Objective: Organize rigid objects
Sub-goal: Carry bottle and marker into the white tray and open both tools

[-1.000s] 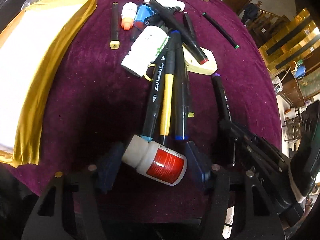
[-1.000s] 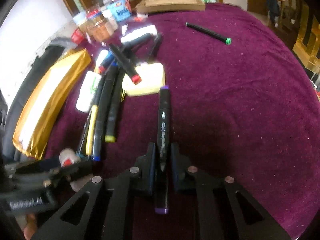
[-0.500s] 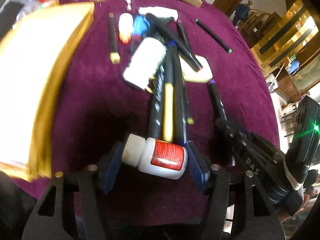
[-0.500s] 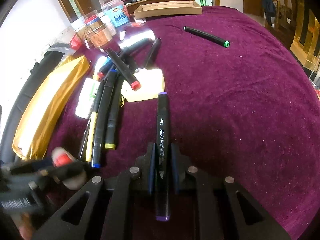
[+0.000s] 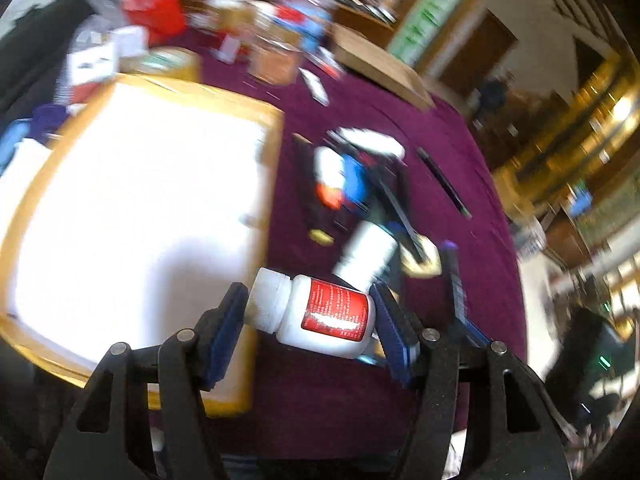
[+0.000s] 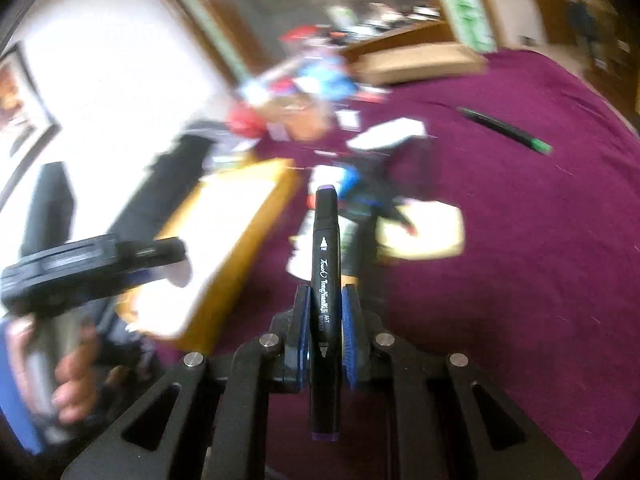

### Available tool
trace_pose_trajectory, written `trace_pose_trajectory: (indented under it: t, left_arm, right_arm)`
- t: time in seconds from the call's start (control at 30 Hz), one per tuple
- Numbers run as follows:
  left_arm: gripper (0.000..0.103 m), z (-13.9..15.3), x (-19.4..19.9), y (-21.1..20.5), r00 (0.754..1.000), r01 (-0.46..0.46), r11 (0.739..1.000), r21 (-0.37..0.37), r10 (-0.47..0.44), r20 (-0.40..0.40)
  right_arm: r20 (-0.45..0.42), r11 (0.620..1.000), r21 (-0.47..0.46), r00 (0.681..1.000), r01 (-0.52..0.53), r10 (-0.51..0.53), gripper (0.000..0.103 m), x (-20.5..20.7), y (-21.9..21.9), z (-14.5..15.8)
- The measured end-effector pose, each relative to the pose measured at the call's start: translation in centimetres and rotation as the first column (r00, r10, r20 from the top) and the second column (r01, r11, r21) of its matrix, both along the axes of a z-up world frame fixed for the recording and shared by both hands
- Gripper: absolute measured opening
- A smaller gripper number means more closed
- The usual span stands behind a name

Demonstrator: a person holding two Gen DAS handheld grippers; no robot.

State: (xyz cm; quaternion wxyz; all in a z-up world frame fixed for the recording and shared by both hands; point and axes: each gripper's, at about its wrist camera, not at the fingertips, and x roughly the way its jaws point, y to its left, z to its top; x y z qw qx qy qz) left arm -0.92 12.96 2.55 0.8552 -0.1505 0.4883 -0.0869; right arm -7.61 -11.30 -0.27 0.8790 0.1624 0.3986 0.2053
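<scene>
left gripper (image 5: 308, 320): white bottle (image 5: 320, 316) lifted off the cloth, now beside the gold-edged tray (image 5: 256, 384)
right gripper (image 6: 325, 332): purple-capped marker (image 6: 326, 280) raised, pointing toward that tray

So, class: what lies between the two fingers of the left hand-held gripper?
A white bottle with a red label, lying sideways, clamped in the left hand-held gripper; the left wrist view shows it.

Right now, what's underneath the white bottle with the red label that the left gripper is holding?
The white bottle is clamped sideways in the left gripper. Below it show purple tablecloth and the gold-edged white tray's corner. Whatever lies directly beneath the bottle is covered.
</scene>
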Motion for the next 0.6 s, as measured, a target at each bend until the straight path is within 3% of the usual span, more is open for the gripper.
trace_pose_trajectory:
  t: [0.2, 0.3, 0.4, 0.5, 0.6]
  left_arm:
    - [0.062, -1.6, 2.1, 7.8, 0.982, -0.191, 0.981, 0.036, 0.191, 0.001]
    - [0.062, -3.3, 3.1, 10.7, 0.964, -0.264, 0.964, 0.037, 0.265, -0.023]
    - [0.062, -4.9, 3.9, 12.7, 0.947, -0.315, 0.947, 0.059, 0.317, -0.048]
    - [0.062, -6.0, 4.0, 12.7, 0.947, -0.305, 0.947, 0.101, 0.313, -0.070]
    - [0.062, -6.8, 4.7, 12.7, 0.950, -0.293, 0.948, 0.127, 0.304, -0.077]
  right_arm:
    - [-0.009, 0.972, 0.056, 0.973, -0.230, 0.231, 0.014, 3.4, 9.1, 1.2]
    - [-0.055, 0.952, 0.003, 0.950, -0.307, 0.307, 0.014, 6.1, 14.9, -0.4]
    - [-0.106, 0.940, -0.093, 0.942, -0.329, 0.319, 0.014, 7.8, 19.2, -2.2]
    - [-0.161, 0.923, -0.158, 0.932, -0.350, 0.326, 0.014, 9.0, 21.8, -3.8]
    - [-0.186, 0.879, -0.297, 0.925, -0.374, 0.331, 0.013, 9.0, 23.8, -5.3]
